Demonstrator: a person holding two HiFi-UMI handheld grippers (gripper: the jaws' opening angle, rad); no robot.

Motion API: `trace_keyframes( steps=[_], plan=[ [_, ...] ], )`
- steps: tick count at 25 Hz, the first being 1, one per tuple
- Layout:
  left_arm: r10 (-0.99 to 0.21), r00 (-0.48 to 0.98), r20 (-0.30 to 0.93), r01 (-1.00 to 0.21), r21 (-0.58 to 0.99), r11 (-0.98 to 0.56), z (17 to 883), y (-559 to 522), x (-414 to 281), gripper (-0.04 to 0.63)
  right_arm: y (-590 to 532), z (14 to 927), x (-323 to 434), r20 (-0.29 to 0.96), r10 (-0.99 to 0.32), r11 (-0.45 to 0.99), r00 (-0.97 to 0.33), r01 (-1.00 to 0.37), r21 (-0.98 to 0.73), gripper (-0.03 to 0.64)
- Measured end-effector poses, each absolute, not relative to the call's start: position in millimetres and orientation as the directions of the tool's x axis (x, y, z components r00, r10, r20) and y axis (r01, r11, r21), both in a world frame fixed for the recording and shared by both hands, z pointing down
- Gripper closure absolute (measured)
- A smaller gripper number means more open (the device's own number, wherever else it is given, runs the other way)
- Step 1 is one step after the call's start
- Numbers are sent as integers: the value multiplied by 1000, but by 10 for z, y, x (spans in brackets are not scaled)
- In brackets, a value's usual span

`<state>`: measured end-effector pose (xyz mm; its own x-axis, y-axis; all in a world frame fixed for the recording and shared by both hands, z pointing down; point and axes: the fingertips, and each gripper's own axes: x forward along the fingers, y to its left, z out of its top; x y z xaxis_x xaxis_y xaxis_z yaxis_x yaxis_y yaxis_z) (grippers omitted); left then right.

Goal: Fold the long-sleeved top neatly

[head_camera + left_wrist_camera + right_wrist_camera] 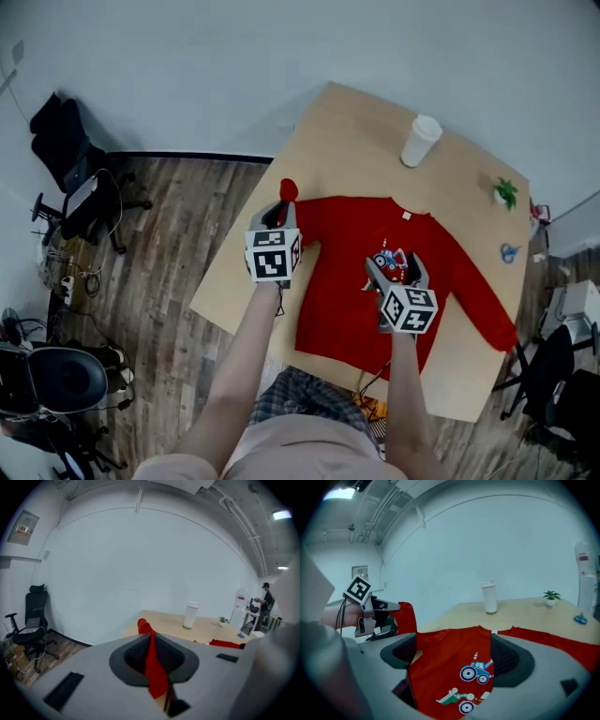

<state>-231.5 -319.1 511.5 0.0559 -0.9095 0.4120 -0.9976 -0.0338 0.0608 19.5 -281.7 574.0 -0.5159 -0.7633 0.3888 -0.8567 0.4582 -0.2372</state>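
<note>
Left gripper pinches the sleeve; right gripper (fingers wide) above the top.

The left claw and right claw, grey with dark pads, bear black-and-white marker cubes.

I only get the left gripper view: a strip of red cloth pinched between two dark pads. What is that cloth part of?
Observer: It is one sleeve of a red long-sleeved top. The head view shows the left gripper shut on it, holding it up above the table.
Visitor: Is the whole top in the air, then?
Observer: No. Its body lies flat on the table, front up, with a tractor print on the chest.
Visitor: And the other gripper?
Observer: The right gripper is over that print with its jaws wide apart, gripping nothing.
</note>
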Motion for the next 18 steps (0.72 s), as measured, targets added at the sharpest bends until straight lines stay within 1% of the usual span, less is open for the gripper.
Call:
trace_keyframes(
  steps=[5, 9, 15, 18],
  plan=[
    [-902, 196, 384, -981, 71, -183, 5020, -3444, -1444, 563, -2738, 5711, 738, 388, -815, 365, -429, -902, -231, 143],
    [-873, 313, 374, -949, 82, -305, 5020, -3573, -666, 563, -2659, 5724, 1234, 392, -850, 279, -351, -932, -229, 143],
    [-793, 481, 374, -868, 74, -492, 5106, -3559, 468, 563, -2498, 5747, 1896, 402, -885, 147, -234, -960, -236, 143],
    [-741, 539, 400, -825, 73, -560, 5263, -3490, 920, 561, -2417, 5778, 2164, 408, -894, 94, -187, -967, -237, 143]
  ],
)
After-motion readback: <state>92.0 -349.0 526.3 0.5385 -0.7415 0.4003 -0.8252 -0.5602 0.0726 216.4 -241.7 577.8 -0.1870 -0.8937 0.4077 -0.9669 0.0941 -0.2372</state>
